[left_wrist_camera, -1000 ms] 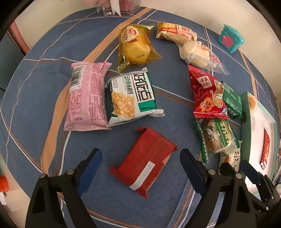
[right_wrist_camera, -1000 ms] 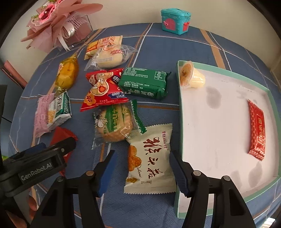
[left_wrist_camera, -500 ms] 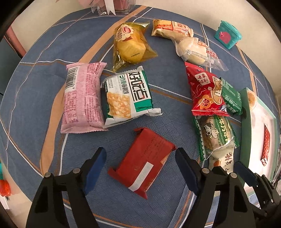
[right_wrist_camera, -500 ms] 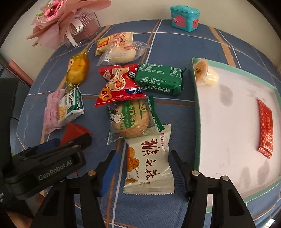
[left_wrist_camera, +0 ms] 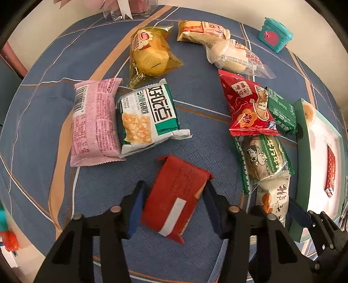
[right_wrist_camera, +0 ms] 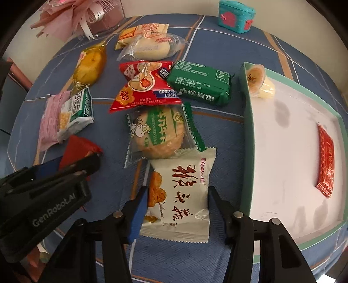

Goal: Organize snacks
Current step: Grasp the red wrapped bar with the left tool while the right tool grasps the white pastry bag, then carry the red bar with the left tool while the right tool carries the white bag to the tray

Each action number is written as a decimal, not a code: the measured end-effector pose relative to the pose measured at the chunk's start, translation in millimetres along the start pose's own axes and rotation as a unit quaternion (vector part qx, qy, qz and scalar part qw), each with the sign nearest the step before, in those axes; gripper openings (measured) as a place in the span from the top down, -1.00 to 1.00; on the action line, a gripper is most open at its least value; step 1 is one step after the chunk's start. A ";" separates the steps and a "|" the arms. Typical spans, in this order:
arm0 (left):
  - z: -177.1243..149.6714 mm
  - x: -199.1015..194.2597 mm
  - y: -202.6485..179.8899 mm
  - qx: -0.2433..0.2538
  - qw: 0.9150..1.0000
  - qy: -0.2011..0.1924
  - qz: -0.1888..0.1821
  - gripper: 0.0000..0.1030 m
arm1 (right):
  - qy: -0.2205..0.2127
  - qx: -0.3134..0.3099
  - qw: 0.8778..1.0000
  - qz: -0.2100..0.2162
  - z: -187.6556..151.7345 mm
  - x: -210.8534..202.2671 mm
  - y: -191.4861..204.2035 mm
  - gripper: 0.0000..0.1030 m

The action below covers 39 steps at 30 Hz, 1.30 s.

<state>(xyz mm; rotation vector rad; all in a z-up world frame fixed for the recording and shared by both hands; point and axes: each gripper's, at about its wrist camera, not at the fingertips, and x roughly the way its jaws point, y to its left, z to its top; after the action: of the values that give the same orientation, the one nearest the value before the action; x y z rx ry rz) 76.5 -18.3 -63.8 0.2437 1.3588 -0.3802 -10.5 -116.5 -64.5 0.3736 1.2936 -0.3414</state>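
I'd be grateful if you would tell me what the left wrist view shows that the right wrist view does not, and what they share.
Only the left wrist view shows the left gripper closing around the whole dark red packet. Only the right wrist view shows the right gripper closing around the white packet, plus the pink bouquet. Both show the tray, teal box and green packet.

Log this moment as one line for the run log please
left gripper: closing around red packet | right gripper: closing around white packet | tray: jelly cup, red sachet
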 end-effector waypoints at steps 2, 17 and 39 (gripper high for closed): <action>-0.1 -1.1 0.3 -0.002 1.000 -0.002 -0.005 0.08 | 0.000 0.004 1.000 0.001 0.5 -0.2 -0.8 -0.06; 5.7 -35.7 0.1 -0.005 0.998 -0.050 -0.029 0.20 | -0.034 0.029 0.999 0.016 0.0 -32.3 -11.5 -0.06; 7.8 -77.0 -9.1 -0.009 0.994 -0.108 -0.027 0.20 | -0.056 0.054 0.997 0.026 -6.0 -62.1 -30.6 -0.06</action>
<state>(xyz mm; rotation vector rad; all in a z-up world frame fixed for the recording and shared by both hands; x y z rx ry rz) 67.3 -20.1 13.5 0.1460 1.1564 -0.4262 -44.2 -138.8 -8.0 0.4719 1.1574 -0.3843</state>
